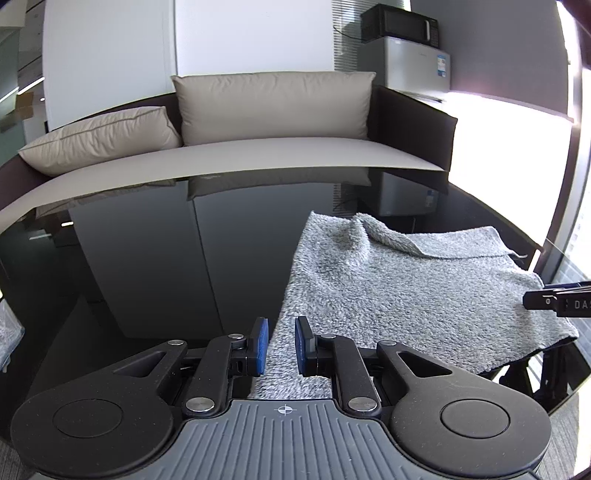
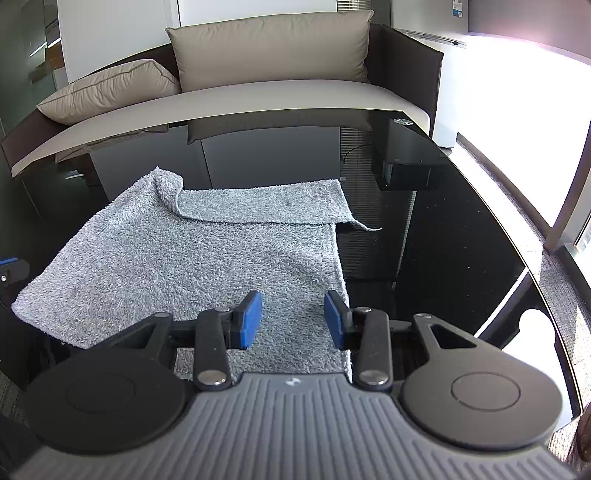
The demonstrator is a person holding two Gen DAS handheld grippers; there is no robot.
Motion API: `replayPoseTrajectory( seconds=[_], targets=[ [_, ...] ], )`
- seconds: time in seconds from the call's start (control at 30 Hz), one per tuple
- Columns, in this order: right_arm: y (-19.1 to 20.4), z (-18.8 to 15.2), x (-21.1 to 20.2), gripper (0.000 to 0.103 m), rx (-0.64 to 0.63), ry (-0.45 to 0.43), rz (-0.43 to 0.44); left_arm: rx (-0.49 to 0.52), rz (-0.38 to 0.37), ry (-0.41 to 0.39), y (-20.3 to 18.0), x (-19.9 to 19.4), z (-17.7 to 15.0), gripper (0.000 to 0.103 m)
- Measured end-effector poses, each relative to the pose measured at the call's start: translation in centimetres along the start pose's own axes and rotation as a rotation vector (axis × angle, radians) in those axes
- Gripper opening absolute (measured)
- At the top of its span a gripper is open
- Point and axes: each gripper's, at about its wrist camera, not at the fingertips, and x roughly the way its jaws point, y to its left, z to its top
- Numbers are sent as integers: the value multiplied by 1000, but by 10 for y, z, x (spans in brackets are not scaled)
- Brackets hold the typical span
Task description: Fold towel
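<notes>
A grey fluffy towel (image 1: 406, 291) lies spread on the glossy black table (image 1: 147, 266), its far edge turned over into a flap. In the right wrist view the towel (image 2: 192, 258) fills the left and middle, with the folded flap along the far edge. My left gripper (image 1: 280, 347) is open, its blue pads astride the towel's near left corner. My right gripper (image 2: 293, 319) is open over the towel's near right corner. The right gripper's tip shows at the right edge of the left wrist view (image 1: 554, 301). The left gripper's tip shows at the left edge of the right wrist view (image 2: 11, 271).
A dark sofa with a beige seat (image 1: 236, 158) and two beige cushions (image 1: 273, 107) stands right behind the table. A small fridge with a microwave (image 1: 400, 24) on top stands at the back right. A black box (image 2: 406, 162) is seen near the table's far right.
</notes>
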Motion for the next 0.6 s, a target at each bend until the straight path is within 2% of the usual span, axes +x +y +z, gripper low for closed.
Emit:
replayPoseTrajectory(
  seconds=[0.13, 0.47, 0.6],
  targets=[
    [1, 1, 0, 40, -17, 5, -10, 19, -7, 39, -8, 14, -7, 14],
    [-2, 1, 2, 40, -36, 7, -89, 26, 30, 31, -15, 12, -20, 14],
    [-11, 2, 4, 50, 11, 13, -122, 27, 30, 29, -18, 9, -22, 14]
  ],
)
